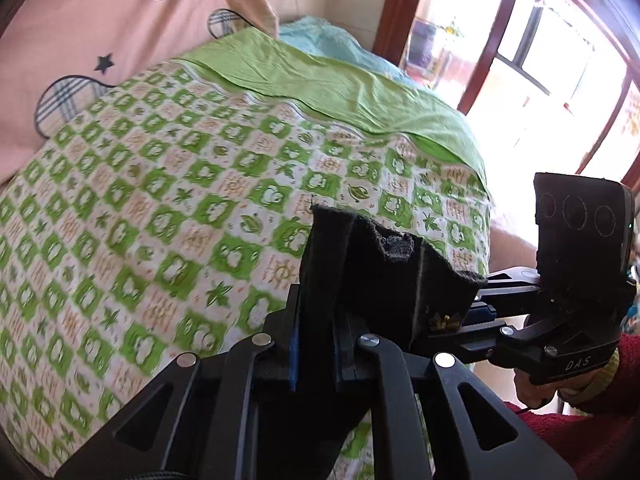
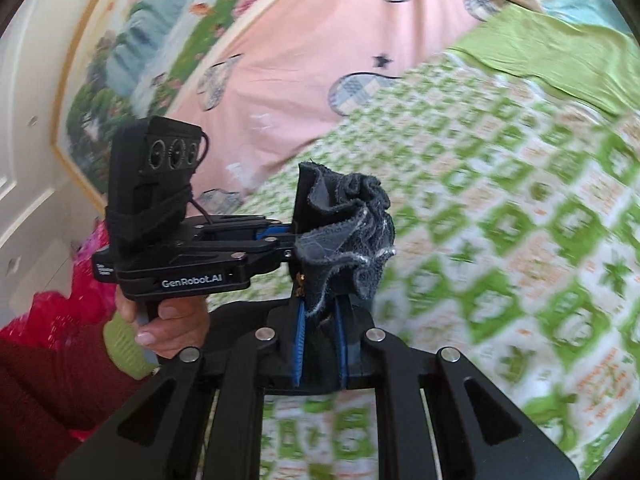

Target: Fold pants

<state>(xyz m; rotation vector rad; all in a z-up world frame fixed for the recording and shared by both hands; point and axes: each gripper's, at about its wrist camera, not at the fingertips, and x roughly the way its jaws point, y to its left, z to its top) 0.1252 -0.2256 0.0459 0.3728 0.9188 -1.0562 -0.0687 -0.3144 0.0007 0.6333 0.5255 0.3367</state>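
Dark fuzzy pants point(image 1: 372, 276) are bunched and held in the air above the bed by both grippers. My left gripper point(image 1: 316, 344) is shut on one edge of the fabric, which hangs down below it. My right gripper point(image 2: 322, 340) is shut on the same bundle of pants point(image 2: 344, 236), right beside the left. In the left wrist view the right gripper point(image 1: 476, 308) comes in from the right and meets the cloth. In the right wrist view the left gripper point(image 2: 292, 244) comes in from the left. The rest of the pants is hidden below the grippers.
A bed with a green-and-white patterned sheet point(image 1: 160, 216) lies below. A plain green cloth point(image 1: 320, 84) lies at its far end, a pink bedcover point(image 1: 80, 32) beside it. A window point(image 1: 560, 60) is at the right. A white door point(image 2: 24, 160) is at the left.
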